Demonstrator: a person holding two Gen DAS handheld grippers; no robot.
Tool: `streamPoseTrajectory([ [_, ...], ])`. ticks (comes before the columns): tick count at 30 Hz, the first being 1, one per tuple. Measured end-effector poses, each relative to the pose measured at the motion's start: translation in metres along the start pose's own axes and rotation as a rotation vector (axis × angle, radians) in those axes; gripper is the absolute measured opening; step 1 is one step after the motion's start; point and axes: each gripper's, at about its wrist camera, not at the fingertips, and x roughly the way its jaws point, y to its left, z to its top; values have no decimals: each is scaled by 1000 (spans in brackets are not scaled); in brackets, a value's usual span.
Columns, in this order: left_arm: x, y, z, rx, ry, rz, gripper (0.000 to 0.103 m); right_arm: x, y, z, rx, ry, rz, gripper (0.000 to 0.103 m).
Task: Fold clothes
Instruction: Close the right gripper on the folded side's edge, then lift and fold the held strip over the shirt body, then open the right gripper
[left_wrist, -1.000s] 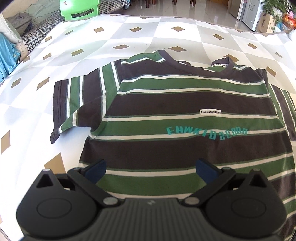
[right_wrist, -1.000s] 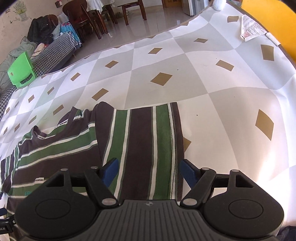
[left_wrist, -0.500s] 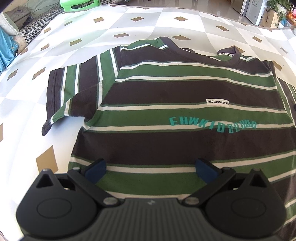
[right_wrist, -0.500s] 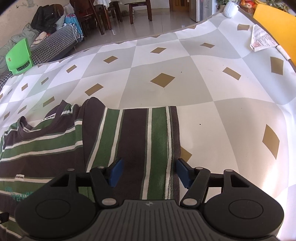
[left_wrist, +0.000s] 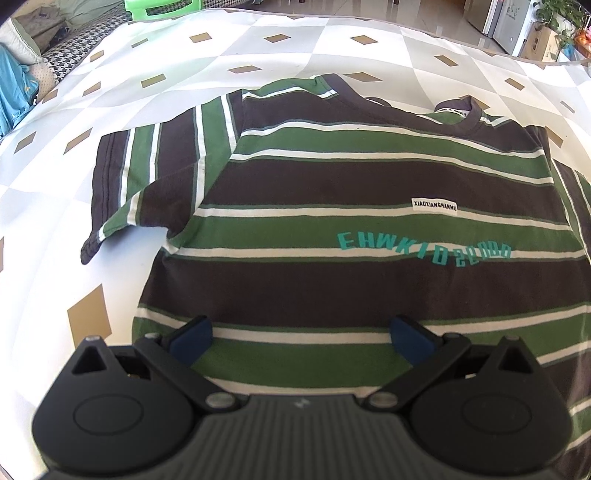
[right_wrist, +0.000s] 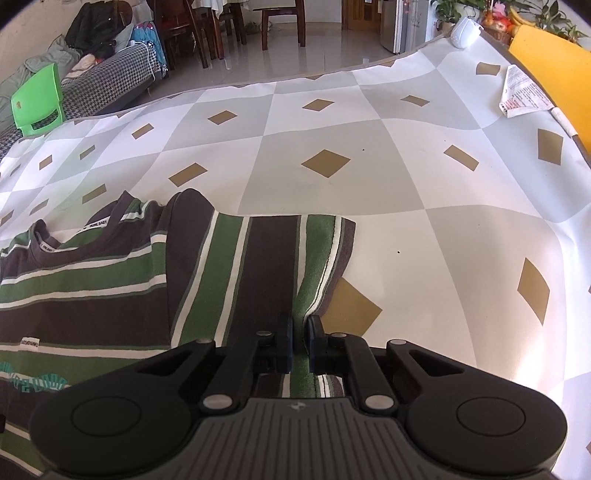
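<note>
Right wrist view shows our right hand-held gripper (right_wrist: 300, 334), jaws just closed, pinching the sleeve (right_wrist: 273, 266) of the soft, light striped T-shirt (left_wrist: 362, 229) lying flat on the counter (right_wrist: 406, 184) just ahead, while the left hand-held gripper (left_wrist: 300, 334) hovers spread over its hem, where we judge it should take hold.

Strong daylight floods both my views, bleaching the white-and-grey diamond-patterned cloth (right_wrist: 406, 192) into glare near the right edges. Short soft shadows sit under the brown-and-green striped cotton T-shirt (left_wrist: 332, 229). Focus stays sharp mid-frame; fisheye bending curves the edges, and the corners go black.
</note>
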Motion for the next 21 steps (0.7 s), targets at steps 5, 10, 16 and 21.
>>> streamPoseTrajectory([
  [5,0,0,0,1,-3,-1,103,-13,-5,5,61,-39,24,7],
  [10,-1,0,0,0,-5,0,103,-36,-3,11,92,-101,51,7],
  [16,-1,0,-1,-2,-7,2,103,-63,13,10,32,-186,74,7],
  [21,-2,0,-2,0,-12,1,103,-88,44,9,-85,-269,112,7],
])
